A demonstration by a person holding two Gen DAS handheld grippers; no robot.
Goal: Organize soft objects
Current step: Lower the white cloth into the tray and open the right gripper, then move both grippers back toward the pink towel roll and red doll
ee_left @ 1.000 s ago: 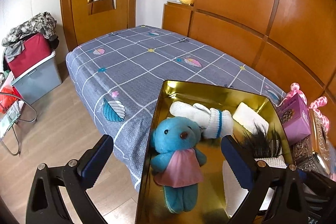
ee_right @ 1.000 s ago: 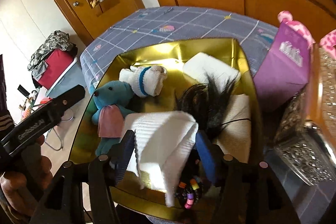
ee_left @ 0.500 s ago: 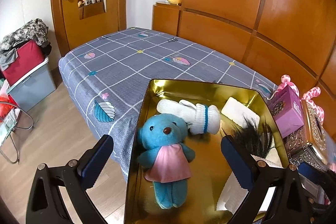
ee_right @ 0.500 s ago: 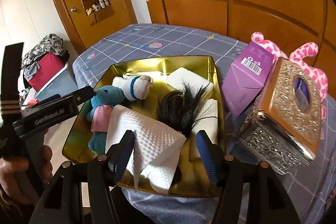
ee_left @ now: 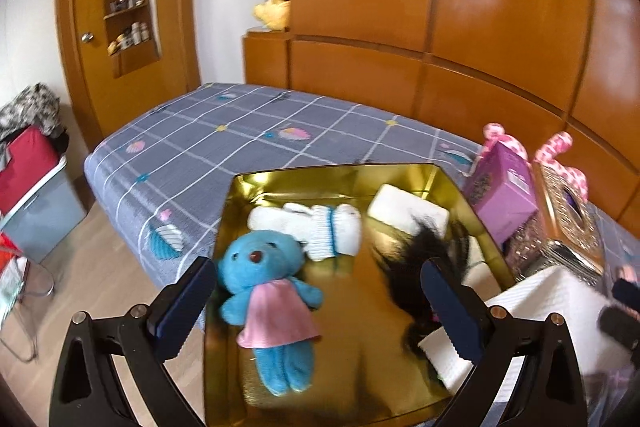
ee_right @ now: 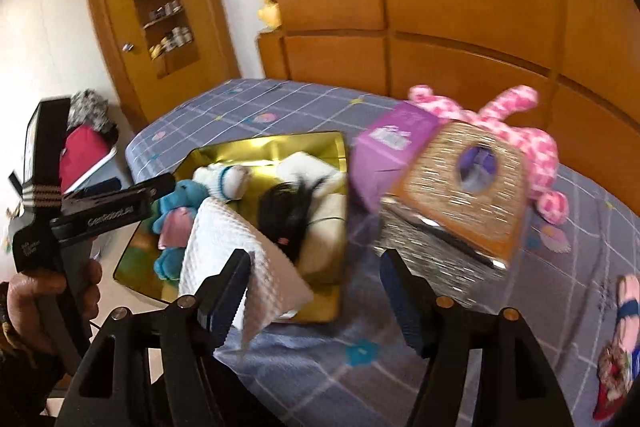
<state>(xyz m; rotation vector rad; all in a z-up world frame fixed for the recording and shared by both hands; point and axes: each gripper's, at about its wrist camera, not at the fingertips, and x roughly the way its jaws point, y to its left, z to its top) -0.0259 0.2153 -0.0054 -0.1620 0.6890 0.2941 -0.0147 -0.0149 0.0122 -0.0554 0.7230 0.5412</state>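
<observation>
Gold tray (ee_left: 256,183) on checked bedspread (ee_left: 224,147) | wood-panelled wall (ee_left: 500,27) | shelved door (ee_left: 128,7)

Gold tray (ee_left: 460,187); blue teddy (ee_left: 260,267) in pink dress; grey-blue checked bedsheet (ee_left: 224,147); purple box (ee_right: 394,151).

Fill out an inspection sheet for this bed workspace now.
Surface: bed with grey checked sheet.
Job's things: gold tray holds blue teddy, white sock toy, black hairpiece; white towel drapes over the tray edge.
Clutter: purple box, glitter tissue box, pink plush.
Grippers: left hand-held gripper open; right hand-held gripper open, holding nothing.
Cables: nothing seen.
Surroundings: wooden panelling, door.
</observation>
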